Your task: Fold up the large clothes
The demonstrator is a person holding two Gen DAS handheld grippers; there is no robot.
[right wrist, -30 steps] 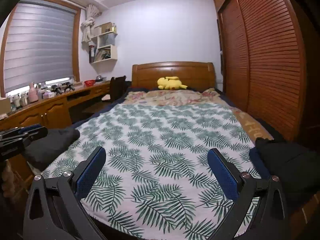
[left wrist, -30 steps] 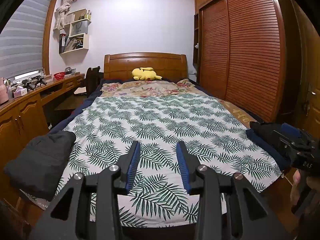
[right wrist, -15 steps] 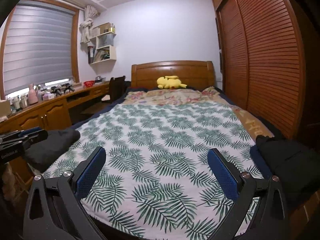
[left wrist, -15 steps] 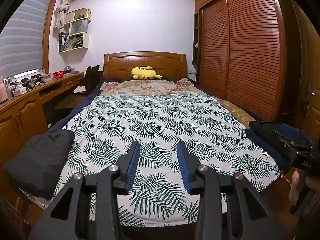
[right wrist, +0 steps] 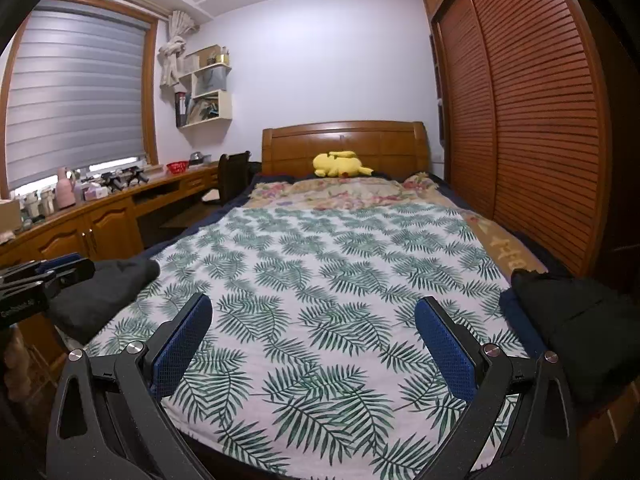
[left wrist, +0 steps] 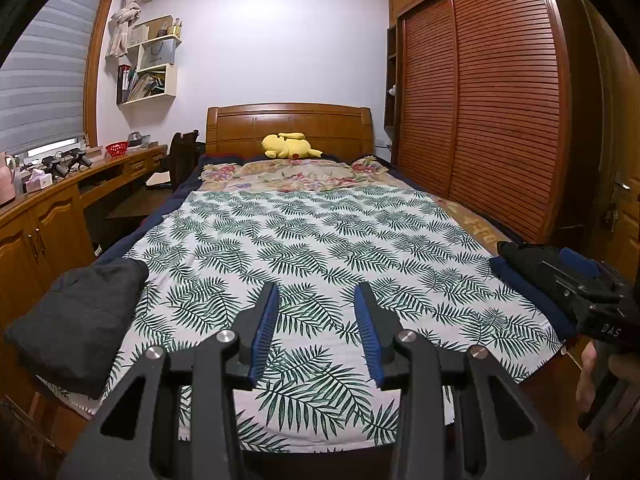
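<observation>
A bed under a palm-leaf sheet fills both views and serves as the landmark. At its head stand a wooden headboard and a yellow plush toy; a slatted wardrobe runs along its right side and a long wooden desk along its left.

Only the right wrist view takes in the whole window blind above the desk and the pink bottle on it. Only the left wrist view shows a bare hand at the bed's near right corner, beneath the black body of the other gripper.

The clothes lie in two piles on the foot of the bed. A folded dark grey garment sits on the near left corner, left of the left gripper and apart from it. A black garment lies over a navy one at the near right corner, just right of the right gripper and not touched by it.

Both grippers hang above the foot of the bed over bare sheet. The left gripper's jaws stand partly apart with nothing between them; the right gripper's jaws are spread wide, also with nothing between them.
</observation>
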